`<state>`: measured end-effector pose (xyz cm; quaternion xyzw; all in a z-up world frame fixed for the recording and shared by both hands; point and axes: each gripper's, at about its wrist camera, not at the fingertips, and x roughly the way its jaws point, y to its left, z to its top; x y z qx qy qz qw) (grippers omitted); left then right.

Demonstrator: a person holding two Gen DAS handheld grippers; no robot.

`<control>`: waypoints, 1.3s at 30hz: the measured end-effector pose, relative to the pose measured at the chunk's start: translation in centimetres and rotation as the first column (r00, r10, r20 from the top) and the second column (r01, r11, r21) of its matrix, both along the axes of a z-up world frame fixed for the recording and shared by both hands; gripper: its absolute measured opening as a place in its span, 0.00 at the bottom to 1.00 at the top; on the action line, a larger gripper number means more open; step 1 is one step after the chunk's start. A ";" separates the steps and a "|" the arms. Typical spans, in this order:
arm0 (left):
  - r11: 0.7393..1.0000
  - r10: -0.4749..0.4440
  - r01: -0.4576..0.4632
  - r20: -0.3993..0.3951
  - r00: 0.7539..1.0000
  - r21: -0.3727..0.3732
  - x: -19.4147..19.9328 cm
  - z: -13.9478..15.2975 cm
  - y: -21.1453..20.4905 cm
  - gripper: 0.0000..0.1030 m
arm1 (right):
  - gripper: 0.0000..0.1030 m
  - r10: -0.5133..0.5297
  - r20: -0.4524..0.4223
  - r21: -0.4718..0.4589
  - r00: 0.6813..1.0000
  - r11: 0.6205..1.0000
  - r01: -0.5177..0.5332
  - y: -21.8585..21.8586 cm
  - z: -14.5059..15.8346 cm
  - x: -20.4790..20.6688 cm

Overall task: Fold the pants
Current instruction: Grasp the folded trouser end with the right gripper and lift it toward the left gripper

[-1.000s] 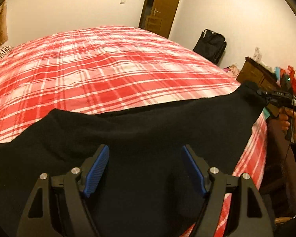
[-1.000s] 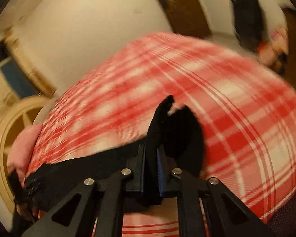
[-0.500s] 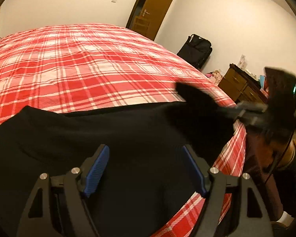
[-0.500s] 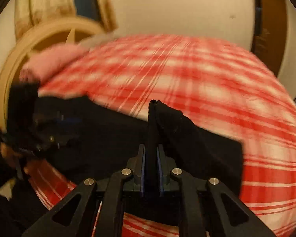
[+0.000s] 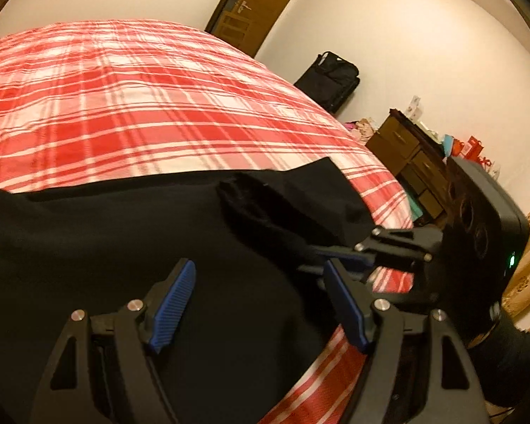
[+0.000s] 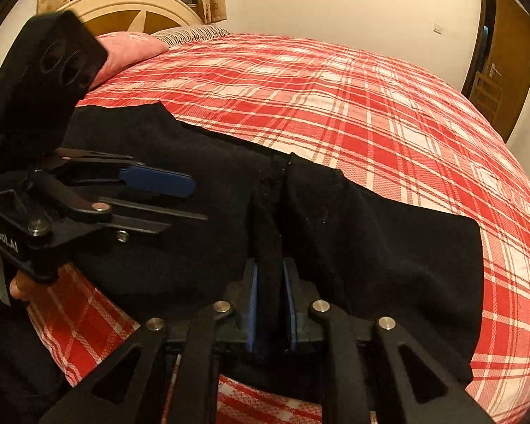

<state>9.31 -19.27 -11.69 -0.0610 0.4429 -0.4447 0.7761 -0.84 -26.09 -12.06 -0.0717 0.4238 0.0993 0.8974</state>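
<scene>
Right now the black pants are lying across the near edge of the bed, spread over its red-and-white plaid cover, with the far edge of the cloth running as a dark line from left to right in both wrist views.

The right gripper is holding its jaws pressed together on a raised ridge of the pants, and the fabric is standing up between the blue pads in a narrow upright fold. From that pinch the cloth is draping down on both sides onto the bed cover. In the left wrist view the same gripper is reaching in from the right, with a bunched flap of pants rising just beyond its tip.

The left gripper is hovering over the pants with its jaws spread wide; nothing is sitting between its blue pads. In the right wrist view it is coming in from the left, just above the dark cloth, and fingers of the person's hand are showing beneath its body.

At the far left of the right wrist view a pink pillow is resting by the cream headboard. In the left wrist view a brown door is showing at the far wall, a black bag is leaning against the wall to its right, and a wooden dresser is standing nearer on the right.
</scene>
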 end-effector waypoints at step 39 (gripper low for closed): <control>0.999 -0.025 0.027 -0.055 0.998 0.034 -0.7 1.0 -4.5 0.06 | 0.41 -0.288 0.091 -0.065 0.953 0.954 0.294 -7.9 2.5 -4.5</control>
